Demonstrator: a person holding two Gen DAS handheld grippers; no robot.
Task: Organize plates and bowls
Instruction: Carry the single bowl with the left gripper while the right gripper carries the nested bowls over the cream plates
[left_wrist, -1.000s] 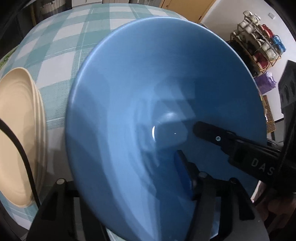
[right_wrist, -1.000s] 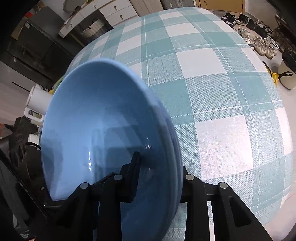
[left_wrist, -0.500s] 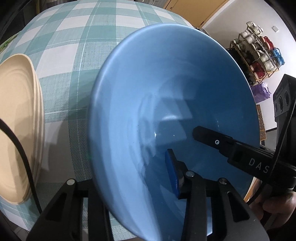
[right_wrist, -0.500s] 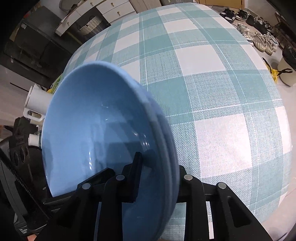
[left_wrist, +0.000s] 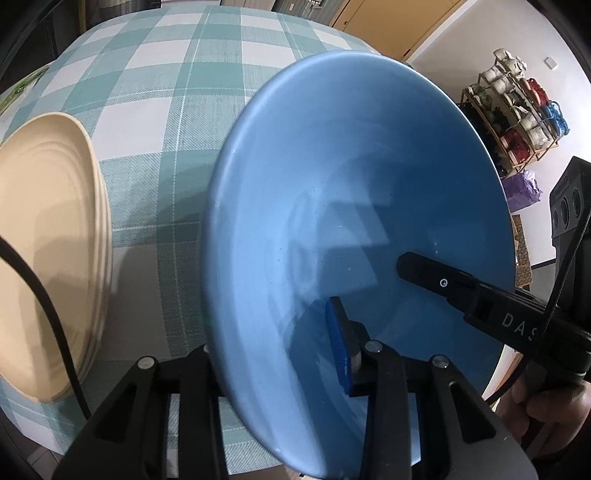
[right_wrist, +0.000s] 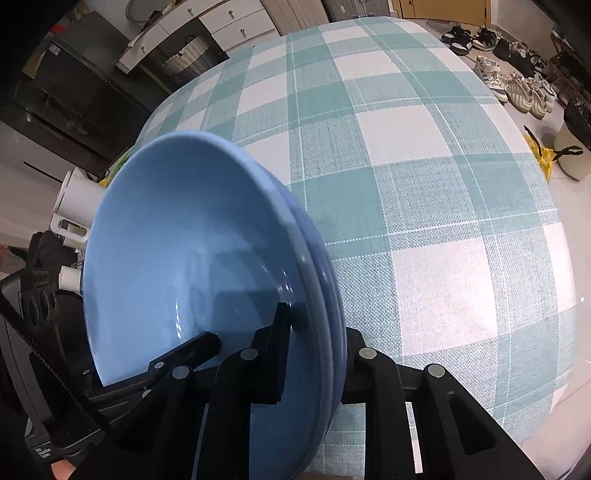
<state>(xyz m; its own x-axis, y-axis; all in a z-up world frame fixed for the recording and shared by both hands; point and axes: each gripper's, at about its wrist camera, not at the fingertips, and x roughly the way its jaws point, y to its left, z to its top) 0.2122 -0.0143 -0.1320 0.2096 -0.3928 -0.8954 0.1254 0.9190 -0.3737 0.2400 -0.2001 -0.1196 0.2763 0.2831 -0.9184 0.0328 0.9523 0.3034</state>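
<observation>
A stack of blue bowls (left_wrist: 332, 206) fills the left wrist view; it also shows in the right wrist view (right_wrist: 192, 266), where two or three nested rims can be seen. Both grippers clamp its near rim. My left gripper (left_wrist: 280, 350) is shut on the rim, its blue pad inside the top bowl. My right gripper (right_wrist: 314, 332) is shut on the rim too, one finger inside and one outside. The right gripper's finger (left_wrist: 436, 277) reaches into the bowl from the right. A stack of cream plates (left_wrist: 48, 251) lies on the table at the left.
The table carries a teal and white checked cloth (right_wrist: 424, 184). A rack of cups (left_wrist: 517, 110) stands off the table at the right. Shoes (right_wrist: 517, 81) lie on the floor beyond the far edge. Cabinets (right_wrist: 207, 33) stand behind.
The blue bowls have shifted right in the left wrist view and lie farther from the cream plates. Both grippers keep their hold on the rim.
</observation>
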